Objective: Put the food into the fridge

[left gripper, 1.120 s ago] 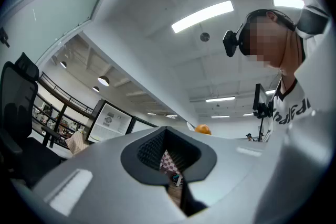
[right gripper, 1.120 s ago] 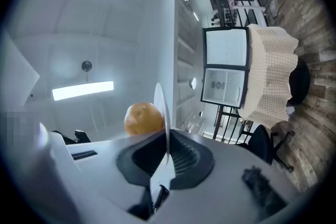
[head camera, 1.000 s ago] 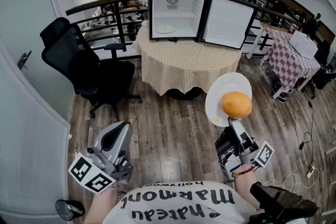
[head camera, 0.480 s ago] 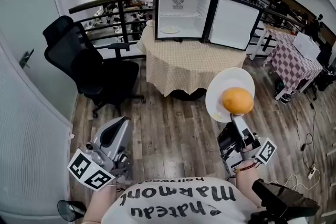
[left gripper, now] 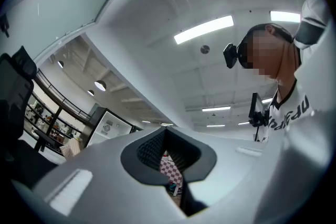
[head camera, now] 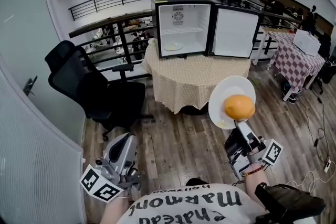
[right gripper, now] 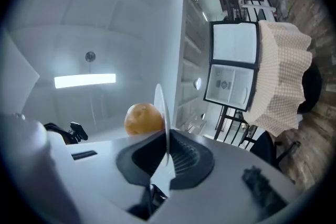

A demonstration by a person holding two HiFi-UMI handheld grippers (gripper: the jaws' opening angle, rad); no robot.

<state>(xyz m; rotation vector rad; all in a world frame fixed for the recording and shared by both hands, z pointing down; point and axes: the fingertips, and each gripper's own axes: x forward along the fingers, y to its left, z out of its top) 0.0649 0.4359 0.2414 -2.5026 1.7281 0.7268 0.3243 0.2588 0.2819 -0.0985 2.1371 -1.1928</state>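
The pale item [head camera: 173, 46] inside the fridge [head camera: 194, 23] is too small to identify; the orange [head camera: 239, 107] hides part of the plate [head camera: 231, 86].

Fridge [head camera: 184, 26], table [head camera: 197, 76] and chair [head camera: 100, 92] sit lower in the head view than one second ago. Less floor [head camera: 178, 144] shows between table and person. Left gripper [head camera: 126, 137] stands further right in frame. Right gripper [head camera: 240, 123], with plate [head camera: 224, 96] and orange [head camera: 239, 107], is shifted slightly right.
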